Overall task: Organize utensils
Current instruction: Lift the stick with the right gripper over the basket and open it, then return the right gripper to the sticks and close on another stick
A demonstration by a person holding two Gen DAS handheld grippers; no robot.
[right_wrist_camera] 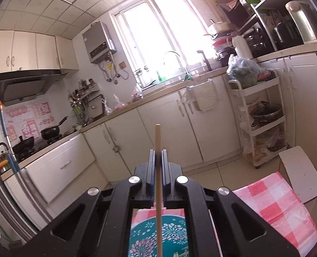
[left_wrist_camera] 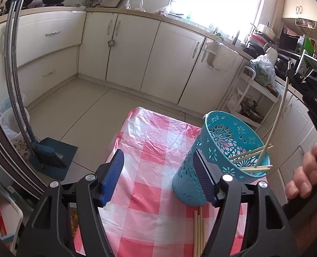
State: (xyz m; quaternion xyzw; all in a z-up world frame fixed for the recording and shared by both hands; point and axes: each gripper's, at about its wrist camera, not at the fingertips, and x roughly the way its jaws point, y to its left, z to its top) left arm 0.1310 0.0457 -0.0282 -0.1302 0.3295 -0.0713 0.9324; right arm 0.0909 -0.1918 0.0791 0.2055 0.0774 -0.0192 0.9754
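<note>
A teal perforated utensil holder [left_wrist_camera: 220,156] stands on the red-and-white checked table [left_wrist_camera: 150,171], with several pale chopsticks [left_wrist_camera: 250,154] inside. My left gripper [left_wrist_camera: 158,175] is open; its right pad touches or nearly touches the holder's left side. Several loose chopsticks [left_wrist_camera: 198,233] lie on the cloth below the holder. My right gripper [right_wrist_camera: 157,160] is shut on one chopstick [right_wrist_camera: 158,141], held upright above the holder [right_wrist_camera: 145,235]. In the left wrist view that chopstick [left_wrist_camera: 280,111] hangs from the right gripper [left_wrist_camera: 291,72] with its lower tip inside the holder.
Cream kitchen cabinets [left_wrist_camera: 126,51] line the far wall under a counter. A white trolley [left_wrist_camera: 252,98] with bags and pots stands at the right. A mop and dustpan [left_wrist_camera: 45,152] lean at the left on the tiled floor. A white stool [right_wrist_camera: 302,171] stands beyond the table.
</note>
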